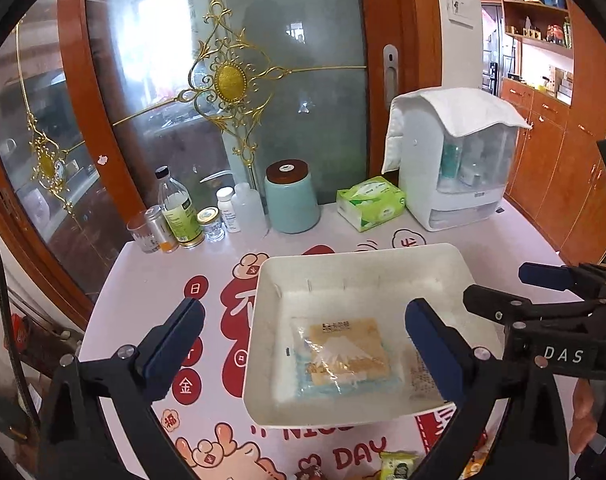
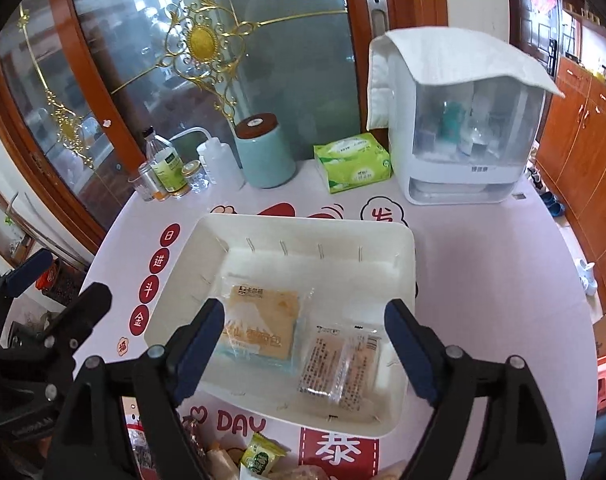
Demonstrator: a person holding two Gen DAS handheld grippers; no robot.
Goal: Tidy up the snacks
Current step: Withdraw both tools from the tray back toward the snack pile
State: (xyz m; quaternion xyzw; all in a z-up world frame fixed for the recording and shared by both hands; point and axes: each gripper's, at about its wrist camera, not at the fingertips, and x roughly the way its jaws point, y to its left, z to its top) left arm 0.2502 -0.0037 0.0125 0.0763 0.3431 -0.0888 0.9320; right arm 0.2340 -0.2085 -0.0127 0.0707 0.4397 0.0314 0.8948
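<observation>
A white tray (image 1: 359,264) (image 2: 303,228) sits on the table. In it lie a Mount Fuji bread packet (image 1: 343,356) (image 2: 259,324) and a clear-wrapped brown snack packet (image 2: 343,364), partly hidden by my finger in the left wrist view (image 1: 417,376). My left gripper (image 1: 303,348) is open and empty above the tray's near left side. My right gripper (image 2: 307,348) is open and empty over the tray's near part; it also shows in the left wrist view (image 1: 503,292). Several loose snacks (image 2: 259,460) (image 1: 399,466) lie at the table's near edge.
Along the back stand small bottles and jars (image 1: 183,212) (image 2: 167,176), a teal canister (image 1: 291,196) (image 2: 263,152), a green tissue pack (image 1: 371,202) (image 2: 353,162) and a white towel-covered organizer (image 1: 455,160) (image 2: 463,120). A glass door is behind; wooden cabinets (image 1: 563,160) stand right.
</observation>
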